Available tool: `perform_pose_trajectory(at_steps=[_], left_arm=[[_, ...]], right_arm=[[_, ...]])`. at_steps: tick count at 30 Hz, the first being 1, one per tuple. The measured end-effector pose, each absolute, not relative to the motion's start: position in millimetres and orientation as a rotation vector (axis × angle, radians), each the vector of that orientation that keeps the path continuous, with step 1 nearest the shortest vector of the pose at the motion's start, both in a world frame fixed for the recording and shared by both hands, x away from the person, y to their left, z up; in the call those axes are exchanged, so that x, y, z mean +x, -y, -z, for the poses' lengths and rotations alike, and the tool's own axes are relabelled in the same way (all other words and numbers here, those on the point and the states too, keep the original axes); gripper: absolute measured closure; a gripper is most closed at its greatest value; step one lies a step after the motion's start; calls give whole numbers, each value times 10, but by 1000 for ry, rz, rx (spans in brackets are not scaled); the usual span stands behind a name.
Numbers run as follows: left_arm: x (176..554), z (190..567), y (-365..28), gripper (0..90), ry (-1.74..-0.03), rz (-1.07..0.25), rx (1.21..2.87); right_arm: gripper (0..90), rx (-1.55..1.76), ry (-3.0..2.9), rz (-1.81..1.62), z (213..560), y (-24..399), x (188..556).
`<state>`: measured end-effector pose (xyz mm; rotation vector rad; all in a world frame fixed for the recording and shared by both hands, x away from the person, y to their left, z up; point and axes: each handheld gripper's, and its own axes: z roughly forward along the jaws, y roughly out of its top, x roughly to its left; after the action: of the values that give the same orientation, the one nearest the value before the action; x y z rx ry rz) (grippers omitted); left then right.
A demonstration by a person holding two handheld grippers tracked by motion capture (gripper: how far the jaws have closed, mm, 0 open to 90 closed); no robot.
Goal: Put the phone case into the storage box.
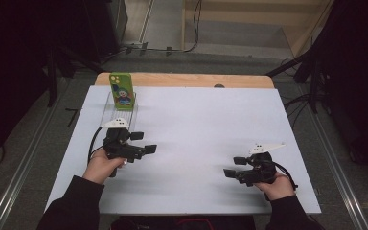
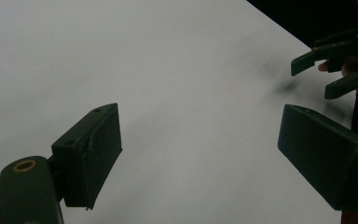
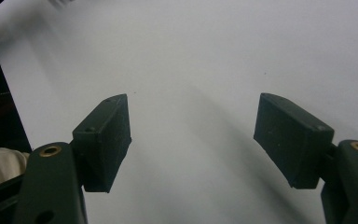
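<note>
White sheet (image 1: 196, 129) covers wooden table (image 1: 182, 79), bare wood strip at 12 o'clock edge. Small dark mark (image 1: 219, 86) on wood, approx 1 o'clock. Black cables (image 1: 191, 33) on floor beyond table. Metal rails (image 1: 19, 167) along floor at 9 & 3 o'clock.

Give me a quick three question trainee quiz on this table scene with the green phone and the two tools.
1. True or false: the left tool grips the green phone.
2. Which tool is nearer the phone: A left, B right?
3. Fill in: the phone stands in a clear ____ at the far left of the white table.

Key: 1 false, both tools are open with nothing between the jaws. 2 A. 3 stand.
</note>
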<state>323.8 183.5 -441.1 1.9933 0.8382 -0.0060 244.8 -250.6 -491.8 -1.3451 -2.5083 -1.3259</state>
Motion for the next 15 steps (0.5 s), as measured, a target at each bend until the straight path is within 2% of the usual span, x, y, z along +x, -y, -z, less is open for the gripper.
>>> perform_pose_trajectory(at_steps=[15], left_arm=[[3016,4505,-1915,150,-818,1,2041]], right_arm=[[254,-1347,2508,1327,4916,2515,2444]])
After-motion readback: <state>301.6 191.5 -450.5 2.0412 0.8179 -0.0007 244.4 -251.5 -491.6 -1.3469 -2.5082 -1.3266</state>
